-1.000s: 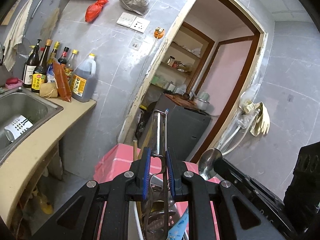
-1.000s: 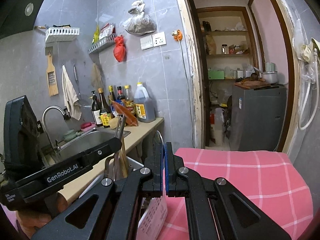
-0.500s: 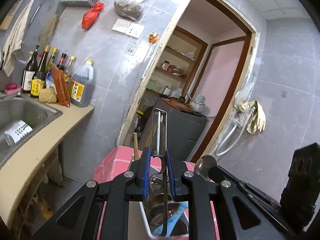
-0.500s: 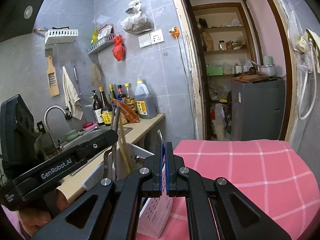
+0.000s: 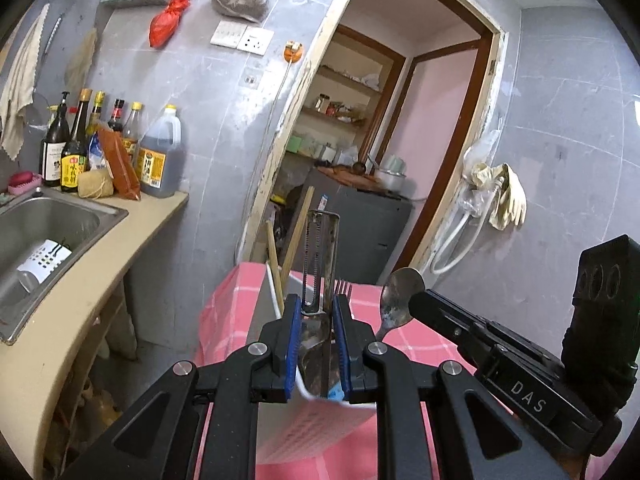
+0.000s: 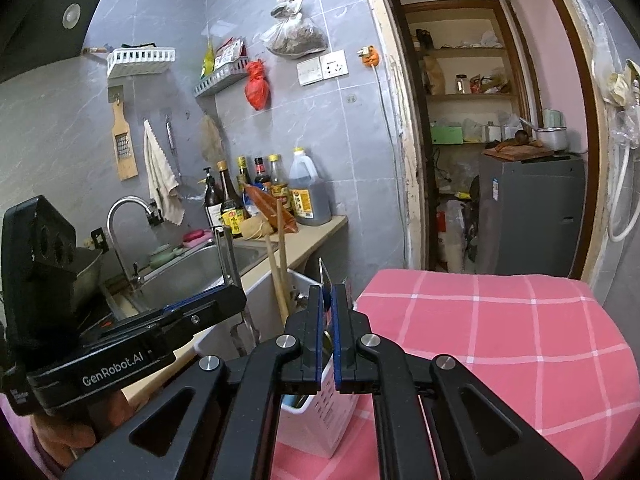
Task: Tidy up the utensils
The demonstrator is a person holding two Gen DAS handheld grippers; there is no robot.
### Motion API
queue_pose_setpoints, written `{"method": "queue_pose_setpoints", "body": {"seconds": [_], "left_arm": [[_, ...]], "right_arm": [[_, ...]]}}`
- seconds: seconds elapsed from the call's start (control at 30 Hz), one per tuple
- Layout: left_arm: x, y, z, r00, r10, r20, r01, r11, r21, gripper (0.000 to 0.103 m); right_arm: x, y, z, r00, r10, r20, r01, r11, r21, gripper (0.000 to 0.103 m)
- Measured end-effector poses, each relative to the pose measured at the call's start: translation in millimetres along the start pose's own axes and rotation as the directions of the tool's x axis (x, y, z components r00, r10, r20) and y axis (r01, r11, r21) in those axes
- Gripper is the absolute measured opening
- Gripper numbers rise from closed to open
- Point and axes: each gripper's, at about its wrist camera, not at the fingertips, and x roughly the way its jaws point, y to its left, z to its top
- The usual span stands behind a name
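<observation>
A white perforated utensil holder stands on the pink checked tablecloth. It holds wooden chopsticks, a fork, a spoon and other utensils. My left gripper is closed around a metal peeler that stands upright in the holder. My right gripper is shut on the holder's near rim, with a blue-tipped utensil rising between its fingers.
A steel sink in a beige counter lies to the left, with a white holder lying inside. Sauce bottles stand at the wall. A doorway with a grey cabinet is ahead.
The left gripper has dropped lower along the peeler, which now stands deeper in the holder. The right gripper stays shut on the holder's rim; the holder is now more in view.
</observation>
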Motion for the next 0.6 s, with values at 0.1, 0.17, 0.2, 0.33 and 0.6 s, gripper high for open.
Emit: {"method": "queue_pose_setpoints", "body": {"seconds": [0.1,0.17,0.2,0.33,0.6], "left_arm": [[-1.8,3.0,1.7,1.000,-0.017,-0.022,0.017,1.000,-0.014,0.016],[-2.6,4.7,3.0,0.999,-0.038,-0.038,0.037,0.999,-0.024,0.016],[-3.2,4.7,3.0,0.998,-0.041,-0.041,0.040,0.999,-0.024,0.016],[-6.2,3.9,4.0,0.997,-0.059,-0.058,0.058,0.998,-0.017,0.017],[-16.7,1.4,7.1,0.998,-0.049,-0.038,0.048,0.999,-0.024,0.034]], "right_arm": [[-1.1,0.4,-1.7,1.000,0.005,-0.010,-0.005,1.000,0.011,0.006],[-0.8,0.2,-3.3,1.000,0.010,-0.022,-0.009,1.000,0.019,0.006],[-1.1,0.2,-4.1,1.000,0.013,-0.025,-0.012,1.000,0.024,0.006],[-2.9,0.0,-5.0,0.999,0.014,-0.034,-0.013,0.999,0.035,0.006],[-17.8,-9.7,-2.9,0.999,-0.038,-0.019,0.040,0.996,0.077,0.029]]}}
